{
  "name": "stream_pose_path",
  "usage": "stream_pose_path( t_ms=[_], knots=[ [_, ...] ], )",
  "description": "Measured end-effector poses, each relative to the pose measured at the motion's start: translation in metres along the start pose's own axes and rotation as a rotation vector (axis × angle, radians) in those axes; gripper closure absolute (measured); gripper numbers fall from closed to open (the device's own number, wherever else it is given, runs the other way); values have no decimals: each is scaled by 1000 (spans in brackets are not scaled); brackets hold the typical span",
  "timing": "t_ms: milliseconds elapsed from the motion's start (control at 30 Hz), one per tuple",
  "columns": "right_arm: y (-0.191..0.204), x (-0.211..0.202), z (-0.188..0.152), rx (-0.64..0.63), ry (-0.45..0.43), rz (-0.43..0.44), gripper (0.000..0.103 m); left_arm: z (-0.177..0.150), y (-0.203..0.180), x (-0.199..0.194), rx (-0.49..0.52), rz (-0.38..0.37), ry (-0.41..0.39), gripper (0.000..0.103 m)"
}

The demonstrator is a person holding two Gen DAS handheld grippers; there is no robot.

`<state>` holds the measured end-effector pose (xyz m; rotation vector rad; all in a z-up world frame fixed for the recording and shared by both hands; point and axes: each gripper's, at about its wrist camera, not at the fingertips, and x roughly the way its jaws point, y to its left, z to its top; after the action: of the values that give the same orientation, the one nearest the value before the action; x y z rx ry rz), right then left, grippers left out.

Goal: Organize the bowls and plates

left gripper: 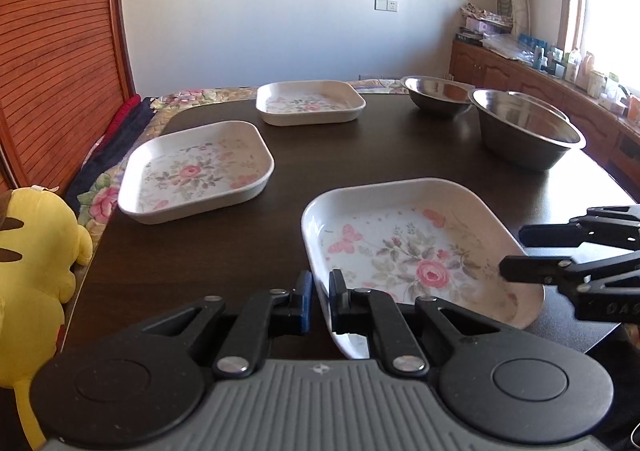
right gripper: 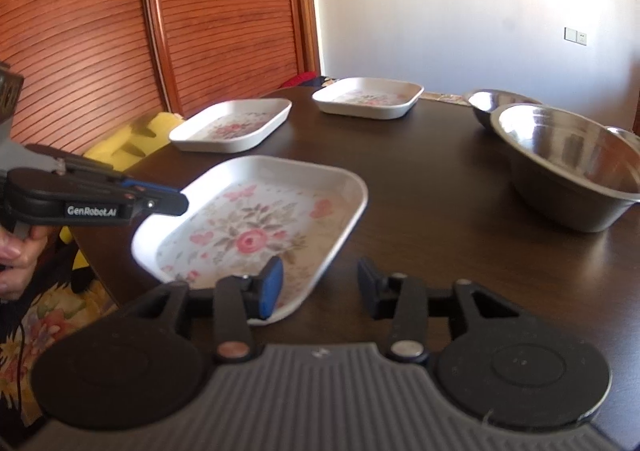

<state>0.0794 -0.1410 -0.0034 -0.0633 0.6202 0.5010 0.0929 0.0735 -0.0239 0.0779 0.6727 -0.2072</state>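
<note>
The left gripper (left gripper: 320, 287) pinches the nearest floral plate's (left gripper: 404, 247) rim at its 7 o'clock corner; the right gripper's (right gripper: 320, 283) jaws stand spread, straddling its opposite rim on the tabletop (left gripper: 360, 147).

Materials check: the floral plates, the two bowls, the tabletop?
Floral plates, e.g. the nearest one: likely melamine or glazed ceramic; opaque white, soft sheen, printed roses. Cannot tell which.
Large bowl and small bowl: stainless steel by the look; grey, mirror-like reflections, thin rolled rims.
Table: dark wood or veneer, semi-gloss; it faintly reflects the dishes.
</note>
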Motion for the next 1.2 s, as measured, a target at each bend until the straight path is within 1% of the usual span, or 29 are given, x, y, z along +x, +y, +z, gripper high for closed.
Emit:
stream_pose_path(
  t_ms=[233,433,500,533,567,600,633,767,933,1000,1033,1067,1100,1167,1200],
  knots=[
    [-8,-12,12,5,-55,-13,57,0,8,-5,-29,2,-12,98],
    [-2,-7,17,-25,-60,-18,57,1,10,-6,-54,-7,-14,97],
    [0,-5,16,-28,-53,-15,57,2,11,-5,-59,-10,-10,88],
    [1,-4,16,-29,-50,-14,57,2,11,-5,-59,-11,-10,77],
    [2,-3,15,-30,-48,-13,57,2,10,-5,-59,-10,-12,62],
    [2,-3,14,-30,-45,-13,57,2,10,-6,-59,-7,-13,57],
    [2,-3,14,-30,-43,-11,57,2,11,-6,-60,-6,-18,52],
    [4,-3,17,-35,-47,-5,57,6,15,-11,-70,-3,-35,50],
    [11,-1,30,-57,-64,10,57,18,25,-15,-73,25,-60,50],
    [14,2,38,-70,-73,18,57,23,30,-15,-73,39,-73,51],
    [16,4,42,-76,-78,21,57,27,33,-15,-72,44,-78,54],
    [17,7,46,-81,-82,24,57,30,35,-14,-73,51,-81,62],
    [18,9,50,-85,-84,28,57,33,38,-13,-72,57,-82,67],
    [20,16,58,-84,-86,35,57,38,42,-10,-68,65,-79,88],
    [20,19,62,-82,-85,40,57,40,44,-8,-65,61,-79,93]
  ],
)
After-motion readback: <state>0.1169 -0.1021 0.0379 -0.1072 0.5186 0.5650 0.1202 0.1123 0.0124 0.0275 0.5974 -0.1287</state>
